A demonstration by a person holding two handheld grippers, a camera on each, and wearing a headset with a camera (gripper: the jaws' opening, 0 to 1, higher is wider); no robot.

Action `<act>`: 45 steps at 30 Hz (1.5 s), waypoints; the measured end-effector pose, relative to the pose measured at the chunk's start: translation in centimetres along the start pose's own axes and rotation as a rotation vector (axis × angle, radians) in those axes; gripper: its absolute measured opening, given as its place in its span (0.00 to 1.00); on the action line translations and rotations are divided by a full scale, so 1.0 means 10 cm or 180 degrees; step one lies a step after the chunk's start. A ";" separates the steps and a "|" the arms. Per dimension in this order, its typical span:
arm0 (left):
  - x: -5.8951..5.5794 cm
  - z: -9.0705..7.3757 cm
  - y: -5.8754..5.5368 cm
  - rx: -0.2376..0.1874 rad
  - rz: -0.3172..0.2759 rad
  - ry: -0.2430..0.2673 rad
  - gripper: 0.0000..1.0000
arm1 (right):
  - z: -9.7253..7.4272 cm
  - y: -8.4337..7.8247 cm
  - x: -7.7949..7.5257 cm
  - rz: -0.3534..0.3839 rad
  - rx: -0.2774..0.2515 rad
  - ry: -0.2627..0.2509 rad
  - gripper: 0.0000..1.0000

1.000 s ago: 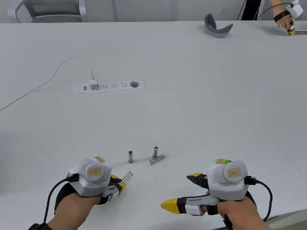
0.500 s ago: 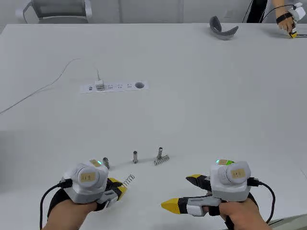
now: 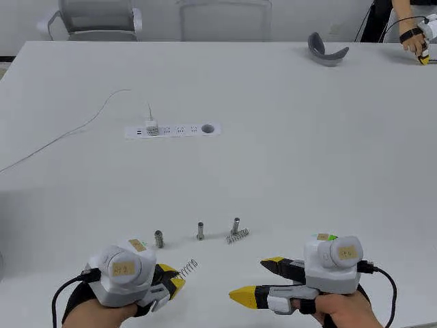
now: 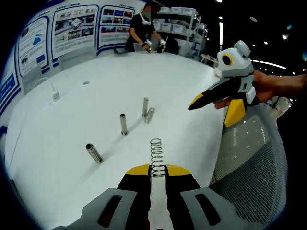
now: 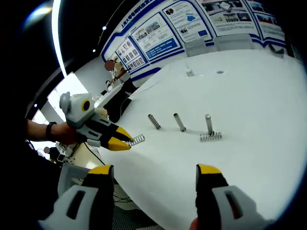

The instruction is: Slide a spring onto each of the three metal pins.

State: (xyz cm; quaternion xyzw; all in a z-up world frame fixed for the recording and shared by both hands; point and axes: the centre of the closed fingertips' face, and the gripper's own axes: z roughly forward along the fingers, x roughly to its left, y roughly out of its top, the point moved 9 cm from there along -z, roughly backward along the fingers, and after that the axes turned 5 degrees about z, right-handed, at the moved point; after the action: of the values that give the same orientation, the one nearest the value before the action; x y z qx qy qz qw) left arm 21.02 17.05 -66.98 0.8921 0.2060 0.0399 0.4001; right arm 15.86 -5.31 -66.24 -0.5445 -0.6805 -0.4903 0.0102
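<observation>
Left tongs (image 4: 157, 170) clamp the spring (image 4: 156, 151), likely light and bendy, by its near end; right tongs (image 5: 153, 168) gape wide, empty.

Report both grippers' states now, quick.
Left gripper: closed on a coiled metal spring.
Right gripper: open, holding nothing.

White power strip (image 3: 173, 130), gray chair (image 3: 95, 17)
</observation>
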 end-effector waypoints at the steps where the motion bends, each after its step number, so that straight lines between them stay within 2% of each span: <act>1: -0.02 0.00 0.00 -0.0007 0.0010 -0.0017 0.11 | 0.02 0.01 0.01 0.0002 0.0007 0.0015 0.70; 9: -0.21 0.01 0.04 0.0007 0.0155 -0.0150 0.11 | 0.12 0.04 0.11 0.0054 0.0035 0.0247 0.63; 13: -0.33 0.03 0.10 -0.0020 0.0252 -0.0233 0.11 | 0.18 0.04 0.16 0.0086 0.0075 0.0359 0.58; 21: -0.45 0.04 0.24 -0.0075 0.0422 -0.0334 0.11 | 0.23 0.02 0.21 0.0223 0.0127 0.0542 0.48; 27: -0.52 0.05 0.24 -0.0086 0.0482 -0.0396 0.11 | 0.25 -0.04 0.24 0.0365 0.0209 0.0704 0.42; 31: -0.57 0.05 0.24 -0.0092 0.0523 -0.0444 0.11 | 0.25 -0.09 0.27 0.0489 0.0243 0.0829 0.32; 40: -0.60 0.02 0.22 -0.0065 0.0675 -0.0517 0.11 | 0.23 -0.13 0.28 0.0632 0.0248 0.0887 0.27; 45: -0.61 0.03 0.23 -0.0051 0.0794 -0.0563 0.11 | 0.21 -0.11 0.27 0.0784 0.0207 0.0984 0.21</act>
State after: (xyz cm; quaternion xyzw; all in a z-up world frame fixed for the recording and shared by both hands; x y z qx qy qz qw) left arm 16.35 13.03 -64.90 0.9076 0.0572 0.0123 0.4157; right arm 15.06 -1.89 -66.54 -0.5413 -0.6145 -0.5409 0.1920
